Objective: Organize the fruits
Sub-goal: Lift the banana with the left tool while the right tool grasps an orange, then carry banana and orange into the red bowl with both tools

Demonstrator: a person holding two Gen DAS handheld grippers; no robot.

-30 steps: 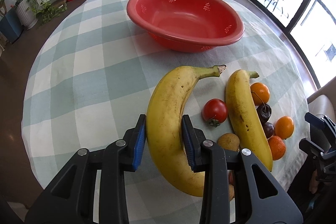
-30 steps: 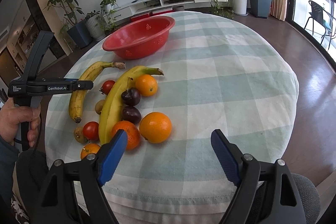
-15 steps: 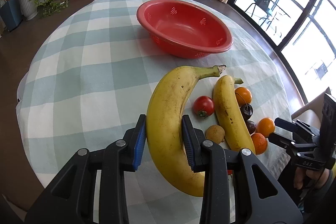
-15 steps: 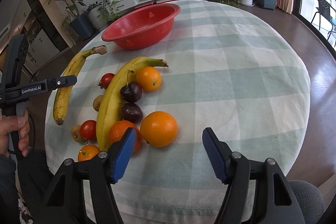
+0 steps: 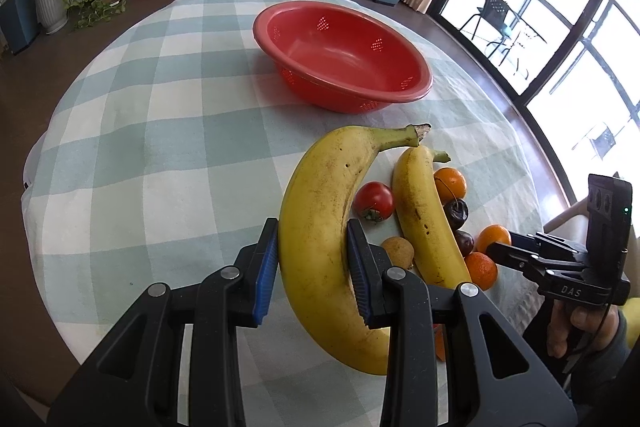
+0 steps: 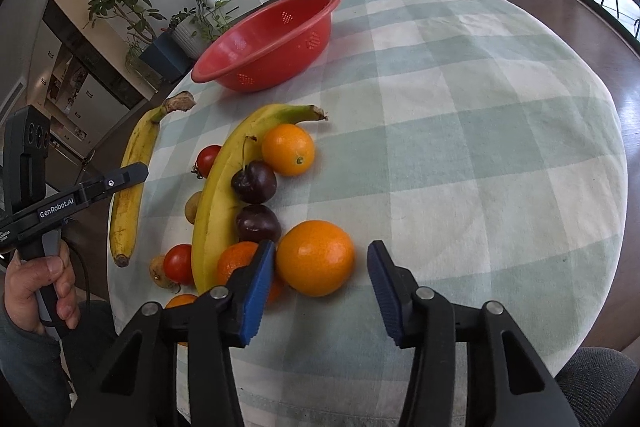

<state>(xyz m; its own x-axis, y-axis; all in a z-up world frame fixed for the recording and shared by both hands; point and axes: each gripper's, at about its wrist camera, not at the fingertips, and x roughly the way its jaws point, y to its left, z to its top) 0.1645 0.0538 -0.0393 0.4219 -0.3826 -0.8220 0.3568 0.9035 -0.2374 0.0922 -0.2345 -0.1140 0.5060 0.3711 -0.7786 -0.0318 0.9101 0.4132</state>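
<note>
My left gripper (image 5: 312,267) is shut on a large spotted banana (image 5: 320,227), pads pressing its middle, stem pointing toward the empty red perforated bowl (image 5: 416,95). The right wrist view shows that banana (image 6: 132,179) at the table's left edge. My right gripper (image 6: 320,255) straddles the big orange (image 6: 316,257), and its jaws are closing. The left pad is right beside the peel, while a gap remains at the right pad. A second banana (image 6: 224,195) lies on the checked cloth beside it.
Around the second banana lie tomatoes (image 6: 208,159), two dark cherries (image 6: 254,181), smaller oranges (image 6: 288,149) and small brown fruits (image 6: 194,205). The round table (image 6: 480,147) drops off close behind the fruit. A person's hand (image 6: 36,287) holds the left gripper's handle.
My right gripper came down and closer to the big orange, and its jaws narrowed around it. The left gripper lifted the banana slightly, then held still.
</note>
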